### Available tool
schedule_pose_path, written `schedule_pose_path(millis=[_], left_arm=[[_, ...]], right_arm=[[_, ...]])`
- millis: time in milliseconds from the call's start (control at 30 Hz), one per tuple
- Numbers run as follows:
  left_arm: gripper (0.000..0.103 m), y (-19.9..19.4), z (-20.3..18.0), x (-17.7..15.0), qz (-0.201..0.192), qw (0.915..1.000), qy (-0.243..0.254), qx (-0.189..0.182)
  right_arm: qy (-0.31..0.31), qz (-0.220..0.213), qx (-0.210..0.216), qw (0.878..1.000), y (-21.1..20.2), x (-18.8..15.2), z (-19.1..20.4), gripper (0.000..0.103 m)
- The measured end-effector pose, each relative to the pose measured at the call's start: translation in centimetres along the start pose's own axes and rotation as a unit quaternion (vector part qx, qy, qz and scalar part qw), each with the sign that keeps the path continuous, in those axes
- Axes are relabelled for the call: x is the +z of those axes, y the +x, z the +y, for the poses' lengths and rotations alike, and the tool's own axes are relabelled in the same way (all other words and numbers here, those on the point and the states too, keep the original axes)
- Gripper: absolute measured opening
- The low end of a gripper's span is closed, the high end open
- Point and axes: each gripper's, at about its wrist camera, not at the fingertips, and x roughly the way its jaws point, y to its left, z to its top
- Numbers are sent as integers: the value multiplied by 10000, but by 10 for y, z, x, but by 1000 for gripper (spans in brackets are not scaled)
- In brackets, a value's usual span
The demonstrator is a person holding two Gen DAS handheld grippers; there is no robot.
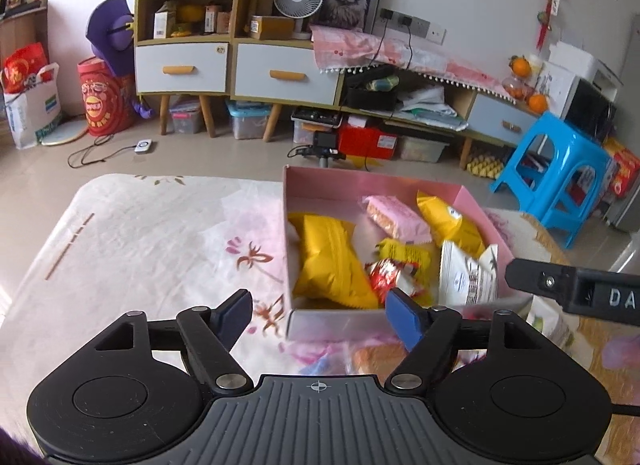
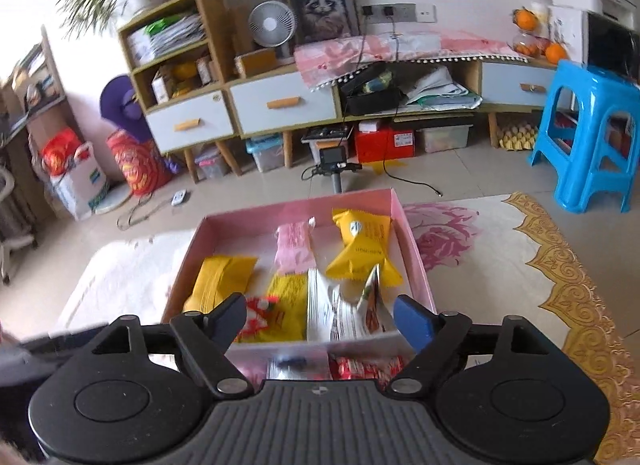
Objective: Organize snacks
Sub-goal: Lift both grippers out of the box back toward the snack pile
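Note:
A pink box (image 1: 372, 181) (image 2: 416, 253) stands on the floral tablecloth and holds several snack packs: a big yellow bag (image 1: 332, 261) (image 2: 222, 279), a pink wafer pack (image 1: 396, 217) (image 2: 294, 247), a yellow pack (image 1: 448, 221) (image 2: 362, 249), a white pack (image 1: 464, 273) (image 2: 340, 305) and a red one (image 1: 386, 273) (image 2: 258, 315). My left gripper (image 1: 320, 315) is open and empty, just short of the box's near wall. My right gripper (image 2: 320, 317) is open and empty over the box's near edge. A red pack (image 2: 366, 367) and a clear pack (image 2: 292, 365) lie in front of the box.
A blurred orange-and-pink snack (image 1: 376, 353) lies under my left gripper. The other gripper (image 1: 576, 289) reaches in from the right. Beyond the table stand a drawer cabinet (image 1: 180, 65), a low TV stand (image 1: 420, 97) and a blue stool (image 1: 556, 181) (image 2: 592, 137).

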Motion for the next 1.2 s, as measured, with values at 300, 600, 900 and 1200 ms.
schedule_pose_path(millis=[300, 600, 900, 1200], left_arm=[[90, -20, 7, -14, 152, 9988, 446, 129], [92, -35, 20, -32, 367, 9963, 755, 157], [93, -43, 28, -52, 528, 9927, 1074, 117], [93, -38, 41, -74, 620, 9891, 1320, -201]], right_arm=[[-531, 126, -59, 9985, -22, -19, 3, 85], [-242, 881, -533, 9944, -23, -38, -8, 86], [-488, 1114, -626, 9906, -30, -63, -8, 86], [-903, 1207, -561, 9870, -30, -80, -5, 87]])
